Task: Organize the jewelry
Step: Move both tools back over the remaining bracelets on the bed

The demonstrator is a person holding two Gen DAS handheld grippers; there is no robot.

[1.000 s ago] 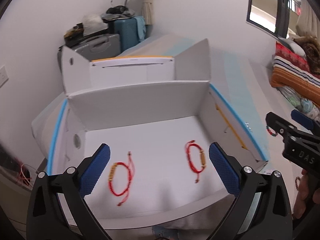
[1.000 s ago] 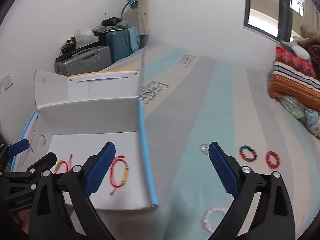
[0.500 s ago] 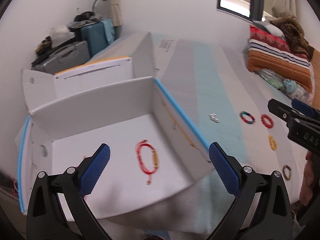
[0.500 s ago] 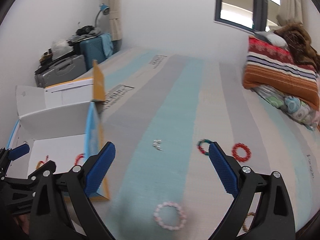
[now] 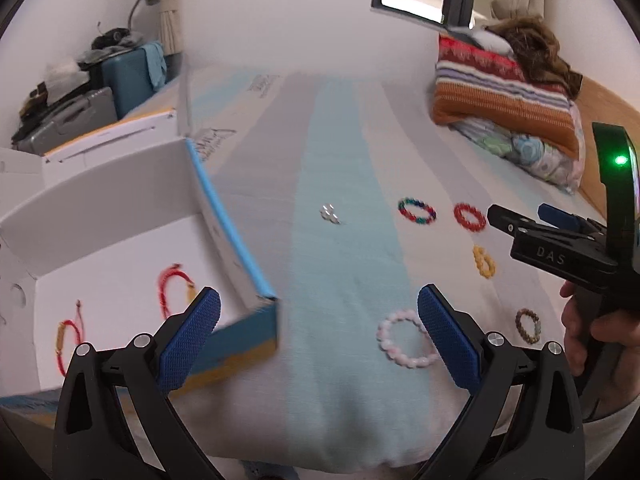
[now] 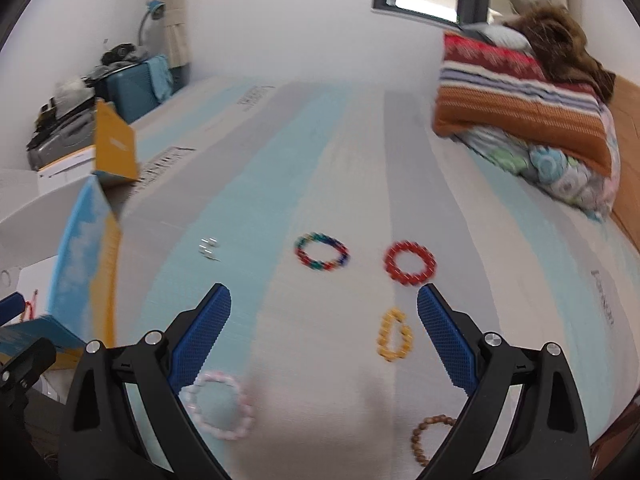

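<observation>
Now, nearest the left gripper (image 5: 319,318): jaws wide apart, nothing between the blue textured pads. A second ago this camera looked straight down into the white cardboard box with blue edging (image 5: 224,216); it has since swung rightward, so the box sits at the left of the view and the loose jewelry on the striped bedspread (image 5: 344,272) has come into sight. The pale pink bead bracelet (image 5: 404,338) lies just beside the left gripper's right pad. Judgement: both tools are leaving the box for the next piece, and the pink one looks like the closest candidate.

Right gripper (image 6: 323,326): also spread open and empty, hovering over the bedspread. The same swing shows here; the box has slid to the far left edge. The yellow bead bracelet (image 6: 394,336) lies between its pads, slightly ahead; a brown wooden bead bracelet (image 6: 430,438) lies closer in, low right.

Inside the box: two red cord bracelets (image 5: 174,290), apart from each other, so two pieces appear sorted.

Farther out: a multicolour bead bracelet (image 6: 322,257), a red bead bracelet (image 6: 410,262), small silver earrings (image 6: 209,249). Beyond, folded striped blankets (image 6: 520,92).

Writing: "DAS" on the right tool's body in the left view. Printed lettering on the bedspread is too blurred to read.
</observation>
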